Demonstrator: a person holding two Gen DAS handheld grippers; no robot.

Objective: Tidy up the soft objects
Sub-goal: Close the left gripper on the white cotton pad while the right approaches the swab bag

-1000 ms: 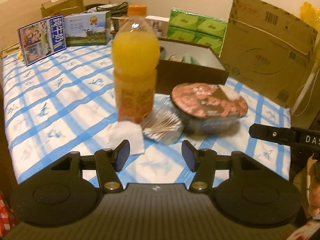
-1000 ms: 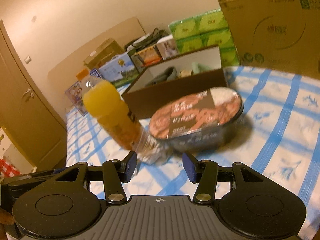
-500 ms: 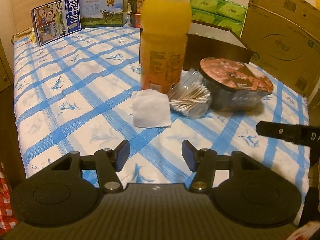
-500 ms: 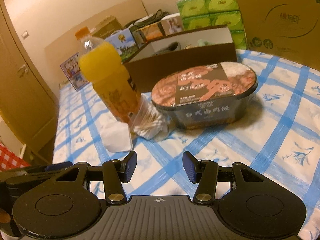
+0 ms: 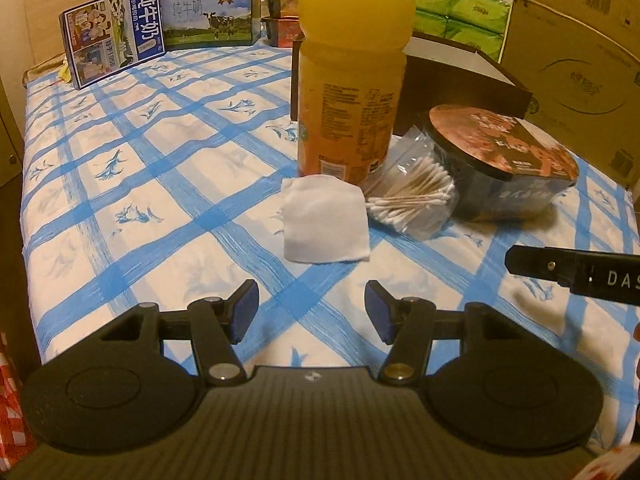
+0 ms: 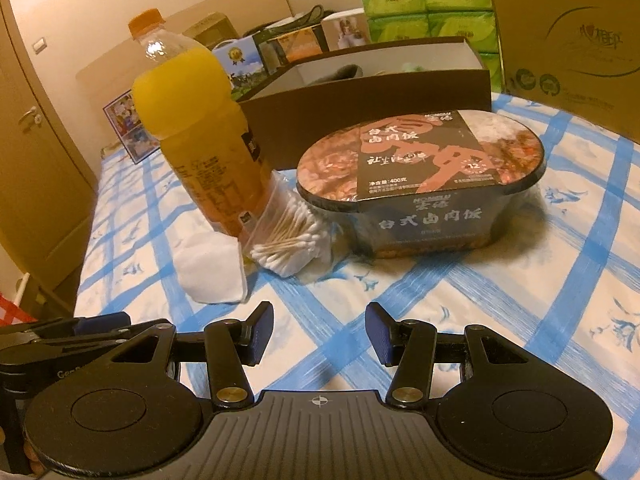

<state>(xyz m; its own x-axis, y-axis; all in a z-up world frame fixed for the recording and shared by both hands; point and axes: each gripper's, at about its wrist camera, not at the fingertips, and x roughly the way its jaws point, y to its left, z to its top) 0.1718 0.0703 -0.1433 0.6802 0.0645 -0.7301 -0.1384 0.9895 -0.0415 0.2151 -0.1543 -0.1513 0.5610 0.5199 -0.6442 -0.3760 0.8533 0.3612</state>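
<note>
Approach to the first soft item. My left gripper (image 5: 311,312) and right gripper (image 6: 320,332) both stand with jaws apart and nothing between them. The white cotton pad (image 5: 325,219) lies flat on the blue-checked cloth (image 5: 120,184), touching the orange juice bottle (image 5: 352,80) and just beside the bag of cotton swabs (image 5: 412,200). I judge the pad wants a low, shallow pinch at its near edge, clear of the bottle, then a carry to the open brown box (image 6: 360,104) behind.
</note>
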